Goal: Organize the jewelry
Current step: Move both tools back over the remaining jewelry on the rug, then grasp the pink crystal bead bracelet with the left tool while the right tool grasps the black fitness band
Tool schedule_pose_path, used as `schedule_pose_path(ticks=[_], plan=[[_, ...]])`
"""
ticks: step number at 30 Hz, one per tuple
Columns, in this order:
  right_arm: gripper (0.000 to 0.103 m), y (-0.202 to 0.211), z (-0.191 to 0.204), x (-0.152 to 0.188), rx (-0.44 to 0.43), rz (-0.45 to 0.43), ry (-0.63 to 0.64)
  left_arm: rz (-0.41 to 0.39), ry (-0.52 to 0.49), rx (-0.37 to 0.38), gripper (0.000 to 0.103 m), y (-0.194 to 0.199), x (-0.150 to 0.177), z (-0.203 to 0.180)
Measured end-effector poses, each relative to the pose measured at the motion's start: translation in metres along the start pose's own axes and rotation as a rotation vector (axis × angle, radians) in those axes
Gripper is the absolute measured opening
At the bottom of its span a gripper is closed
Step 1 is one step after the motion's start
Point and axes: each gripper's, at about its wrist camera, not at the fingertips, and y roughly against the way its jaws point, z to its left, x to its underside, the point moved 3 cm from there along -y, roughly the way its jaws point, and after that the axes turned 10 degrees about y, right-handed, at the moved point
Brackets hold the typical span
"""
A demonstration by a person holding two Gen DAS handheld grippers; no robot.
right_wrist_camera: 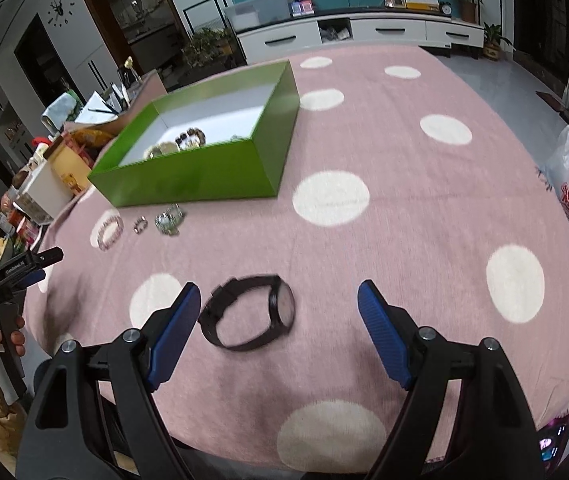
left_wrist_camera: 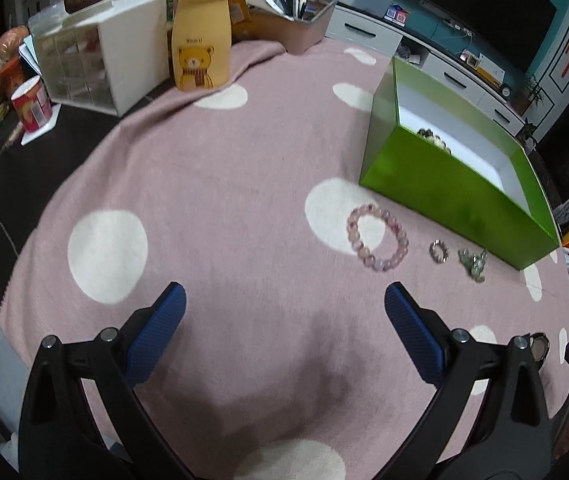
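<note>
Right wrist view: right gripper (right_wrist_camera: 278, 300) spread wide, empty, black watch (right_wrist_camera: 250, 312) between its fingers; left gripper (left_wrist_camera: 284, 300) likewise released. Bead bracelet (left_wrist_camera: 378, 238), small ring (left_wrist_camera: 439, 251), green trinket (left_wrist_camera: 473, 265) beside green box (left_wrist_camera: 444, 172).

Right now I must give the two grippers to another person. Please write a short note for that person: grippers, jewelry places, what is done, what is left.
Left gripper: open, empty, over the pink dotted cloth.
Right gripper: open, empty, the black wristwatch lies on the cloth between its fingers, not gripped.
Done: some beaded pieces already lie inside the green cardboard box.
Left: pink bead bracelet, small beaded ring and greenish metal trinket beside the box, plus the watch.
</note>
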Motion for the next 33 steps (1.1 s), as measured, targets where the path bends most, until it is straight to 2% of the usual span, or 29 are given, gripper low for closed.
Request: schedule_pose_path(ticks=[10, 13, 16, 18, 19, 21, 23, 25, 28, 33], plan=[[0.081, -0.009, 0.013, -0.001, 0.018, -0.011, 0.055, -0.005, -0.038, 0.009, 0.1, -0.016, -0.001, -0.021], [0.081, -0.015, 0.012, -0.001, 0.045, -0.003, 0.067, -0.012, -0.043, 0.014, 0.094, -0.021, -0.007, -0.027], [0.081, -0.021, 0.012, 0.001, 0.054, 0.01, 0.071, -0.013, -0.061, 0.011, 0.084, -0.03, -0.012, -0.035], [0.081, -0.023, 0.013, 0.002, 0.069, 0.013, 0.085, -0.011, -0.076, 0.001, 0.073, -0.037, -0.014, -0.041], [0.078, -0.025, 0.014, 0.002, 0.078, 0.013, 0.098, -0.008, -0.086, -0.004, 0.069, -0.041, -0.015, -0.044], [0.074, -0.027, 0.014, 0.002, 0.083, 0.015, 0.113, -0.009, -0.107, -0.017, 0.054, -0.046, -0.016, -0.05], [0.069, -0.03, 0.014, 0.002, 0.077, 0.02, 0.117, -0.005, -0.123, -0.023, 0.045, -0.051, -0.015, -0.054], [0.062, -0.034, 0.013, 0.002, 0.085, 0.025, 0.121, -0.014, -0.147, -0.034, 0.042, -0.054, -0.014, -0.058], [0.058, -0.038, 0.012, 0.001, 0.091, 0.029, 0.124, -0.025, -0.185, -0.043, 0.033, -0.055, -0.013, -0.064], [0.045, -0.048, 0.013, 0.003, 0.088, 0.053, 0.138, -0.04, -0.254, -0.026, 0.014, -0.056, -0.008, -0.074]])
